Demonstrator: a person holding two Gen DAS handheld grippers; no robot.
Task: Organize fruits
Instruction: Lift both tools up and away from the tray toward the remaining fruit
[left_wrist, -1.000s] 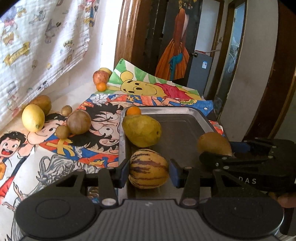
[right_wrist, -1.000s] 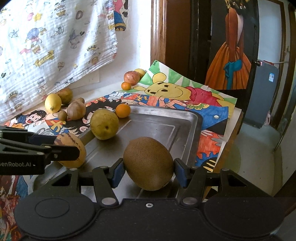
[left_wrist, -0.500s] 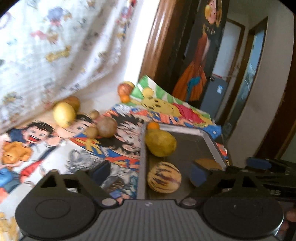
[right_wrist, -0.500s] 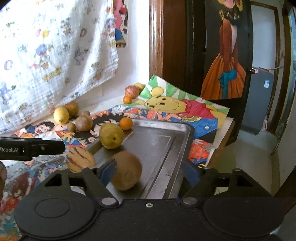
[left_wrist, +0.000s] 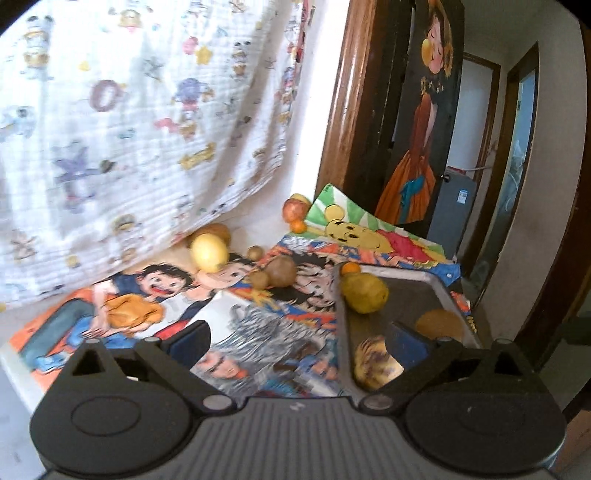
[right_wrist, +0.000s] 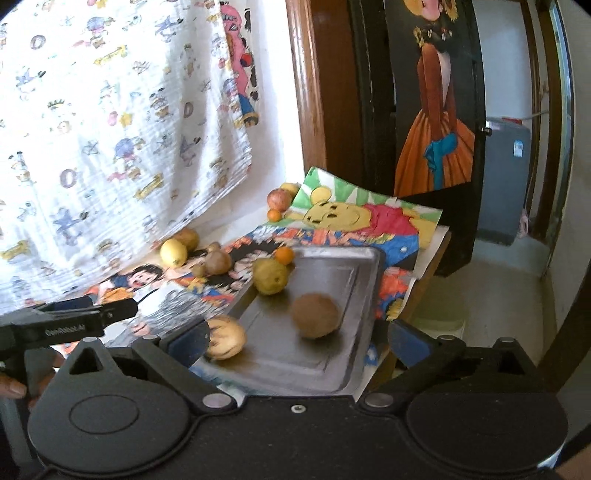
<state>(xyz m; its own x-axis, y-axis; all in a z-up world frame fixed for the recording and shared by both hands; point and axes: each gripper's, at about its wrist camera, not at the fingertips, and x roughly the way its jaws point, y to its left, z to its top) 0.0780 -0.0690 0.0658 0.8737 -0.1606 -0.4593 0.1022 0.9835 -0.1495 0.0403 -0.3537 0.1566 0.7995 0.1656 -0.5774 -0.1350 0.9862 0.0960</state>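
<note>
Both sets of jaws wide apart, holding nothing: left gripper (left_wrist: 298, 338) above the cartoon posters (left_wrist: 266, 325), right gripper (right_wrist: 298, 336) above the metal tray (right_wrist: 343, 266). In the tray: a striped melon (right_wrist: 223, 338) at the near left corner, a brown fruit (right_wrist: 314, 315), a yellow-green pear (right_wrist: 270, 276), a small orange (right_wrist: 283, 255). More fruit, like a lemon (right_wrist: 173, 252), on the desk by the cloth (right_wrist: 110, 129)

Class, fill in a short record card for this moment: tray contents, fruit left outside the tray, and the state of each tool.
tray: grey metal baking tray
in tray: brown oval fruit, purple-striped yellow melon, yellow-green pear-like fruit, small orange citrus
outside tray: bright yellow lemon, red apple, several brown fruits, on cartoon posters
left tool: open, empty
right tool: open, empty
</note>
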